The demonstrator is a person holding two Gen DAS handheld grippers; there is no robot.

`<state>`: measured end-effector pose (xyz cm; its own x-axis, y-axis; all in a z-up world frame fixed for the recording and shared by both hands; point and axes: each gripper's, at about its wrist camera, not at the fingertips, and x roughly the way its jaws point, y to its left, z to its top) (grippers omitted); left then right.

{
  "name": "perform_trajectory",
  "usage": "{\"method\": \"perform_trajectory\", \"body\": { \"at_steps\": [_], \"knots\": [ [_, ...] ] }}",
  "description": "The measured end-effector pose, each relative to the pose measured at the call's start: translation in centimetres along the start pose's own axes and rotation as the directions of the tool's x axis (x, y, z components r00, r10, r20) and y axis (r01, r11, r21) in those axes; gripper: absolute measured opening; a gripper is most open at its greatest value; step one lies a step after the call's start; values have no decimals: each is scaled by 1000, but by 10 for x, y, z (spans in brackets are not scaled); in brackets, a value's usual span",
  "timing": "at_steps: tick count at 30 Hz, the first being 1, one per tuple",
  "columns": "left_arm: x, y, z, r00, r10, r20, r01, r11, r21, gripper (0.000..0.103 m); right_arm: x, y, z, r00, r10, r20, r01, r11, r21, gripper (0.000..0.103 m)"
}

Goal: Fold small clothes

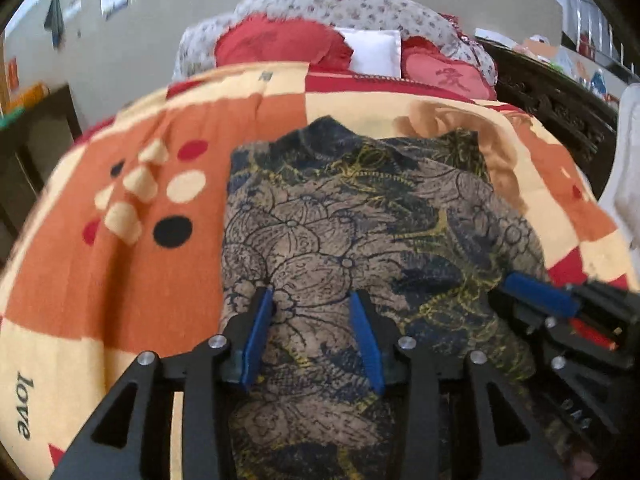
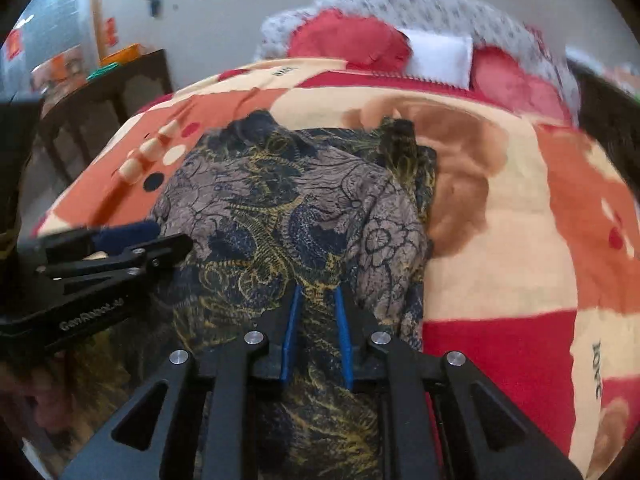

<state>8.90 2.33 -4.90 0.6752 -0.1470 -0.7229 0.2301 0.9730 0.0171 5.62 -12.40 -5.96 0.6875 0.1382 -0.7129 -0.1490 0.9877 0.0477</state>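
Both pairs of jaws stand parted over cloth: the left gripper (image 1: 313, 294) has its blue pads spread wide with nothing pinched between them, while the right gripper (image 2: 318, 292) has its pads much closer together, a narrow gap showing patterned cloth between the tips, and whether those tips nip a fold cannot be told. Largest in the scene is the blanket (image 1: 132, 216), orange, cream and red with dots and the word "love", which covers the bed from the near edge to the far end. On it, near and roughly central, lies the patterned garment (image 1: 360, 216), a dark blue, tan and yellow floral piece; its far edge shows two raised points with a dip between them, and its right side is bunched into a ridge in the right wrist view (image 2: 280, 208). Both grippers hover at the garment's near part, the left one over its left half and the right one near its right edge, each showing in the other's camera (image 2: 132, 236) (image 1: 540, 296). At the far end a flowered quilt (image 1: 340, 4) is heaped against the wall, with two red pillows (image 1: 276, 46) and a smaller white pillow (image 1: 374, 54) between them.
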Motion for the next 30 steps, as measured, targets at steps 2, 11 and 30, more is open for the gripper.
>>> {"method": "perform_trajectory", "body": {
  "at_steps": [2, 11, 30],
  "knots": [
    [-1, 3, -1, 1000, -15, 13, 16, 1000, -19, 45, 0, 3, 0, 1000, -11, 0, 11, 1000, -16, 21],
    [-2, 13, 3, 967, -255, -11, 254, 967, -33, 101, -27, 3, 9, 1000, -8, -13, 8, 1000, 0, 22],
    [-68, -7, -4, 979, -33, -202, 39, 999, 26, 103, -64, 6, -15, 996, 10, -93, -12, 1000, -26, 27]
  ]
}}
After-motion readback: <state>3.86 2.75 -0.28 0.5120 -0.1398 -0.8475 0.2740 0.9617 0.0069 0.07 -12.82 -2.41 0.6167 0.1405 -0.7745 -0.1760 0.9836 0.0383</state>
